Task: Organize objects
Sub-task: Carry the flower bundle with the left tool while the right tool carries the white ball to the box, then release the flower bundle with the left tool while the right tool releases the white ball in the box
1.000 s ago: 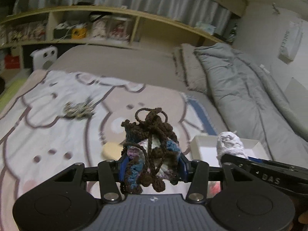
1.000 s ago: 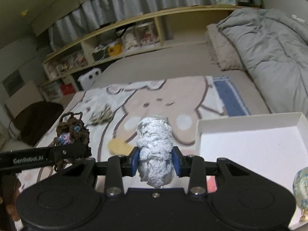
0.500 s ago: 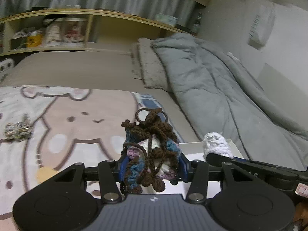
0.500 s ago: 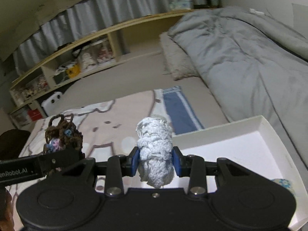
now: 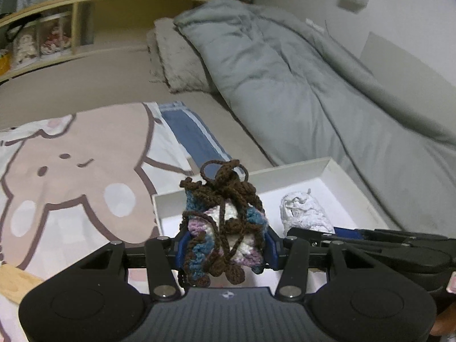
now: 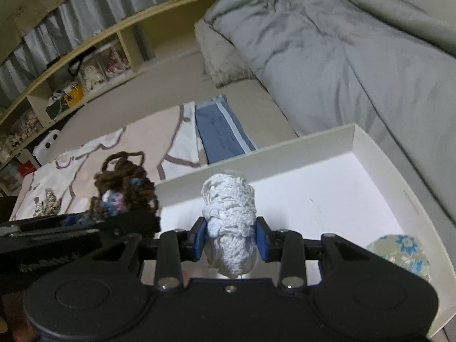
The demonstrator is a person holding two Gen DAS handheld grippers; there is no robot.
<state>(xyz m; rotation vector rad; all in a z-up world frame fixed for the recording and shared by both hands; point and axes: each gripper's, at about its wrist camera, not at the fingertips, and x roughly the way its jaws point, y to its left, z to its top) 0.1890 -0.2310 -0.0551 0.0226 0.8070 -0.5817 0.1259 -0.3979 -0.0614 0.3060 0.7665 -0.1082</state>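
The left gripper (image 5: 225, 246) clamps one brown-corded, blue, pink and white crocheted pouch (image 5: 223, 222); the right gripper (image 6: 229, 242) clamps one pale blue knitted bundle (image 6: 229, 228). Both hang over one shallow white cardboard box (image 6: 379, 168) holding one blue-flowered pouch (image 6: 401, 252). Beyond lie one bear-print blanket (image 5: 74, 165) and one grey duvet (image 5: 299, 79).
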